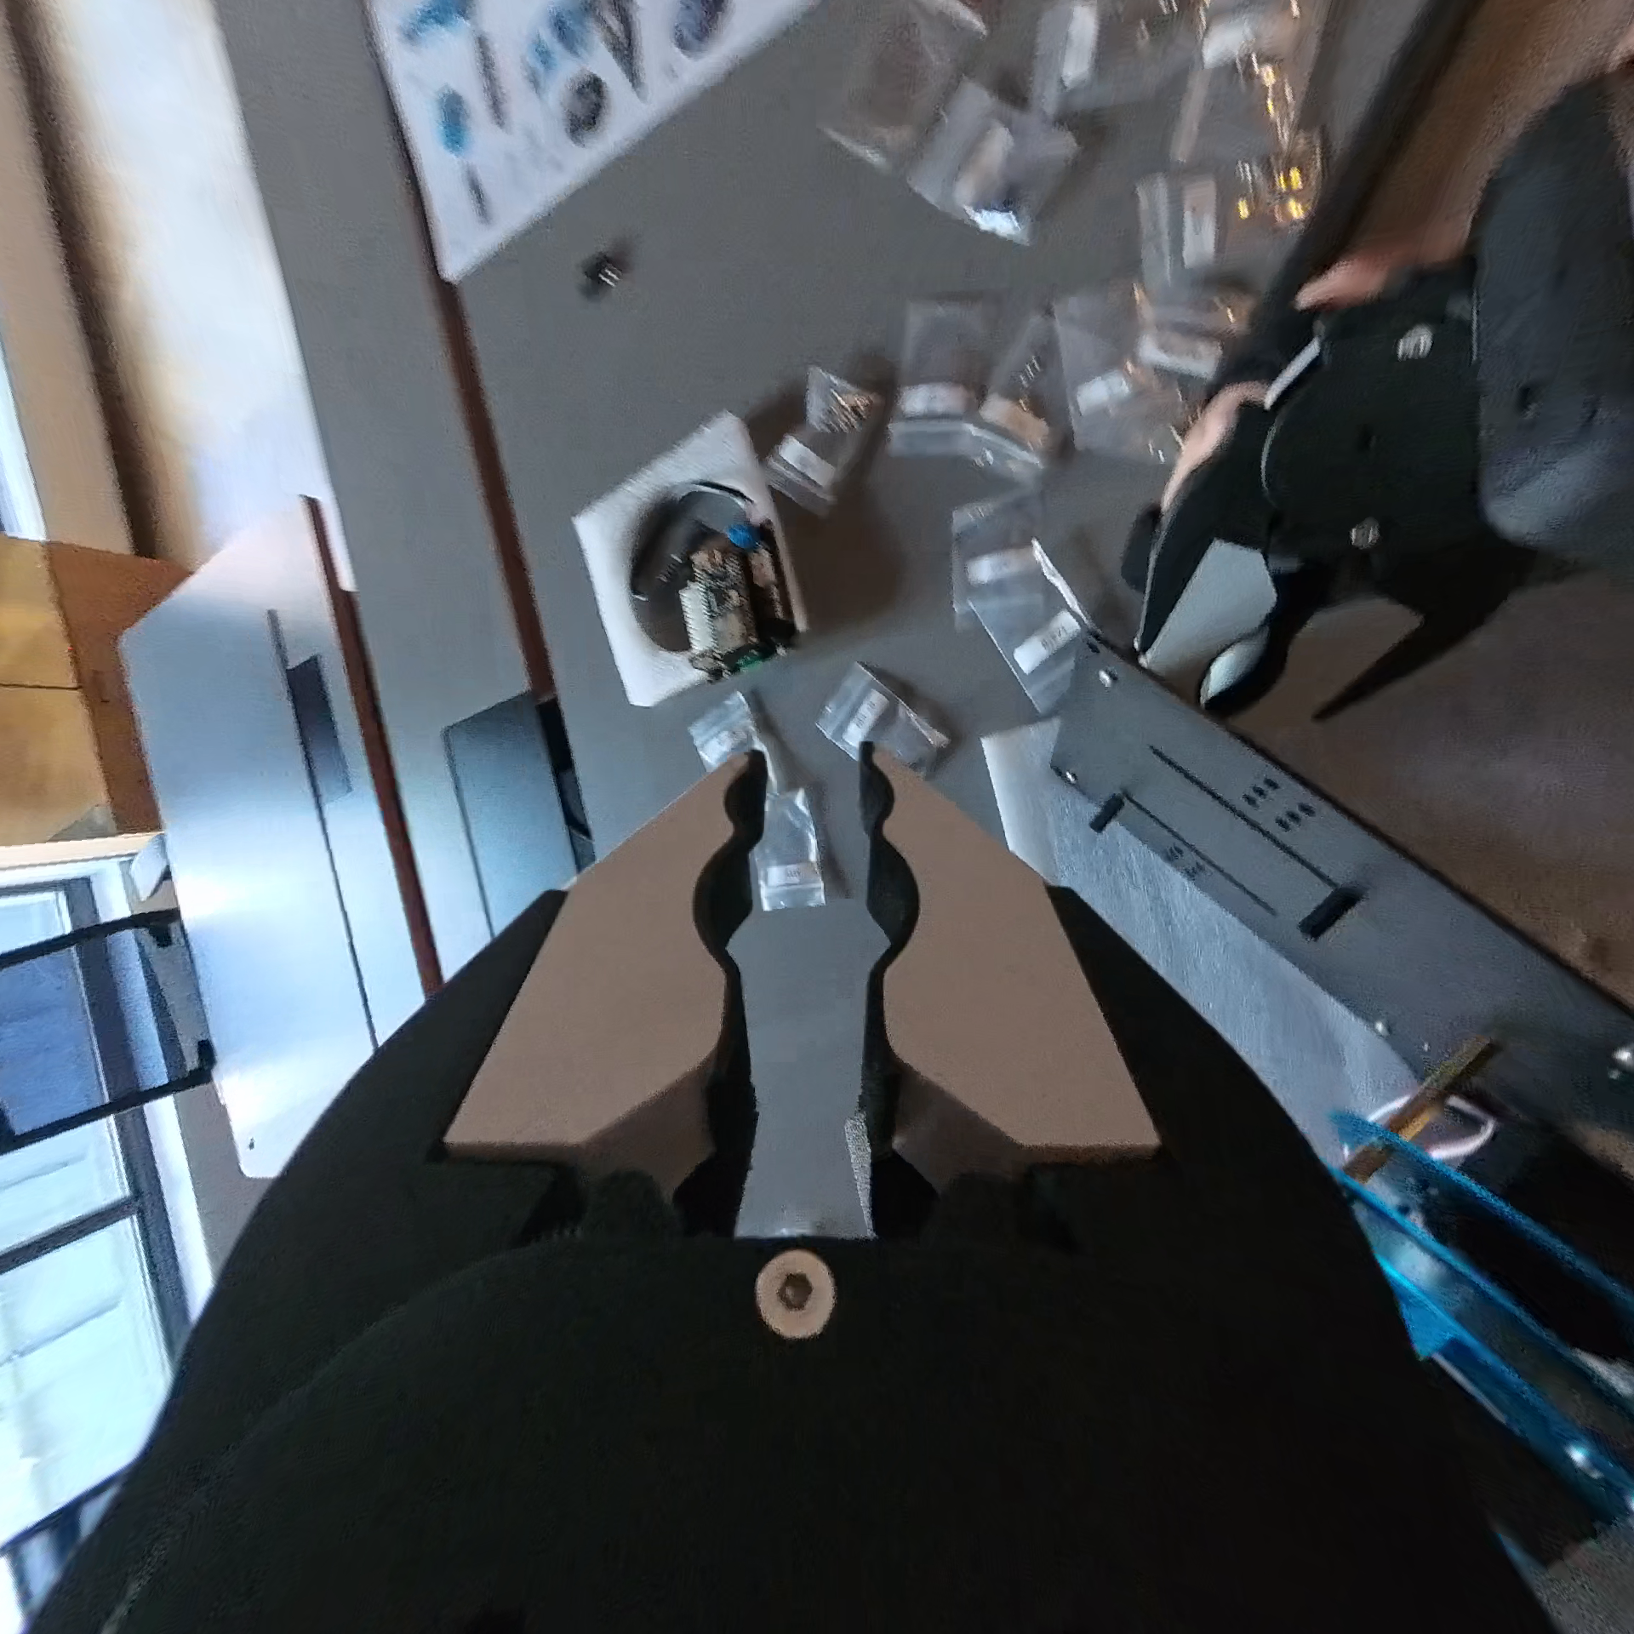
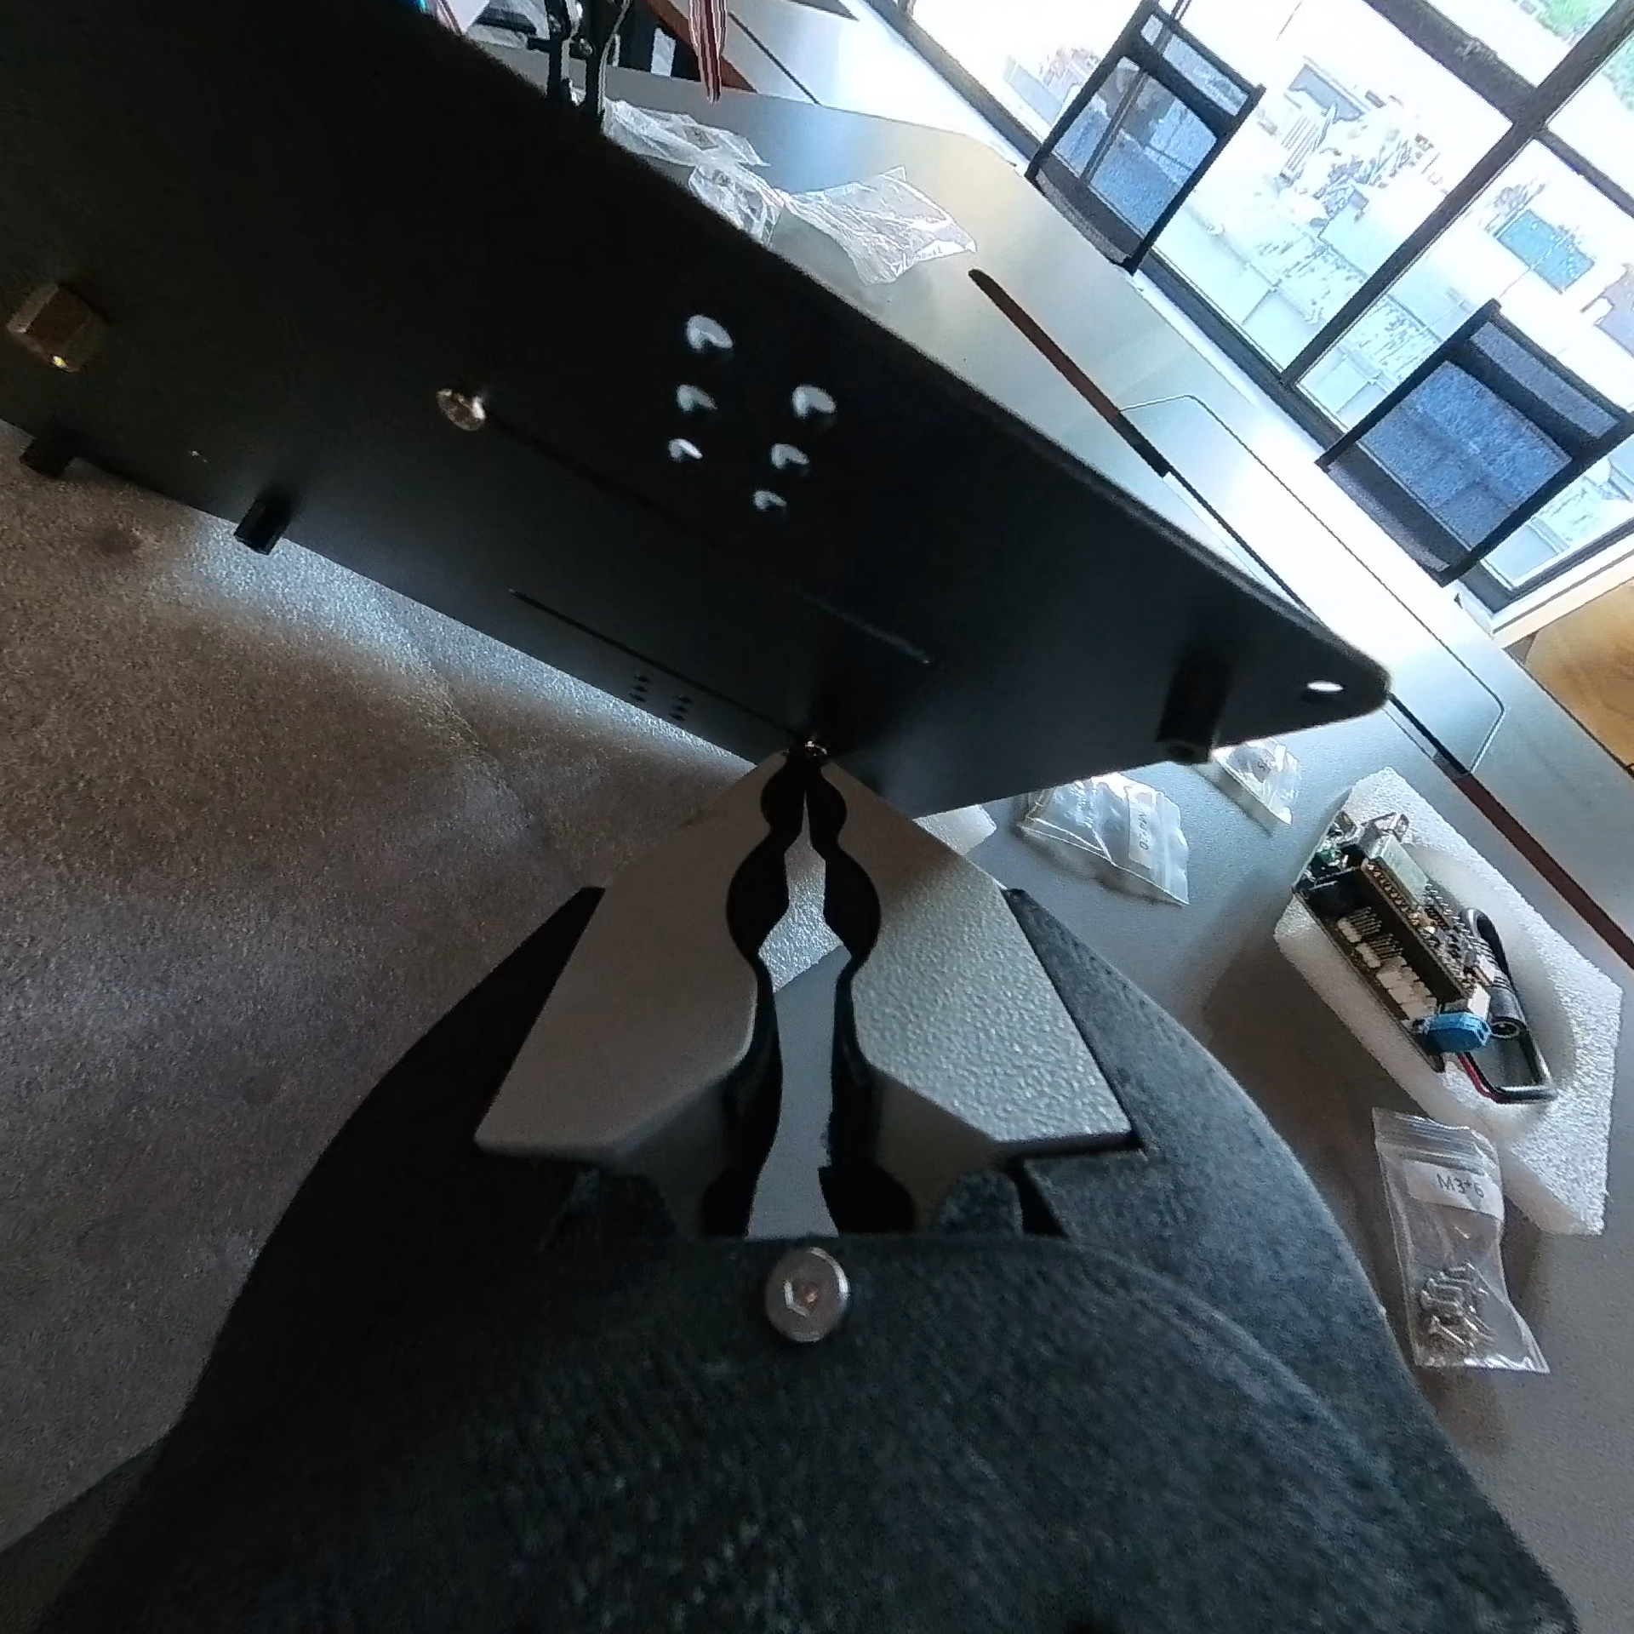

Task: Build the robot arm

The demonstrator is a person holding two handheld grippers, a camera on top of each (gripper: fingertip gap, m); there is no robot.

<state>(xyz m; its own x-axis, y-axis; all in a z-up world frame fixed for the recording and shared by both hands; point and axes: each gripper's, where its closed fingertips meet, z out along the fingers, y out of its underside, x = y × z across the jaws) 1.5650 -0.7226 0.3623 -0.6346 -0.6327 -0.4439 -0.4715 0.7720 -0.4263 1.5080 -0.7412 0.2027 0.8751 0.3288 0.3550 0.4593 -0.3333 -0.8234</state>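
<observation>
My left gripper (image 1: 812,767) is open and empty, low over the grey table. A small clear bag (image 1: 790,844) lies on the table between its fingers. A black metal plate (image 1: 1238,840) with slots and holes stands to its right. My right gripper (image 2: 809,767) is shut on a small brass part (image 2: 811,748) at the lower edge of the plate (image 2: 575,371), which stands tilted above the table. The right gripper also shows in the left wrist view (image 1: 1180,650), held by a hand at the plate's far end.
A circuit board (image 1: 725,601) lies on a white foam block (image 1: 610,530), also in the right wrist view (image 2: 1379,937). Several clear bags of screws (image 2: 1450,1238) lie around. A blue acrylic piece (image 1: 1468,1256) and a silver laptop (image 1: 256,796) flank the left gripper. Windows stand behind. Left tips and right tips are each some 30 cm from the white foam block (image 1: 610,530). Look for it in the right wrist view (image 2: 1574,988) too.
</observation>
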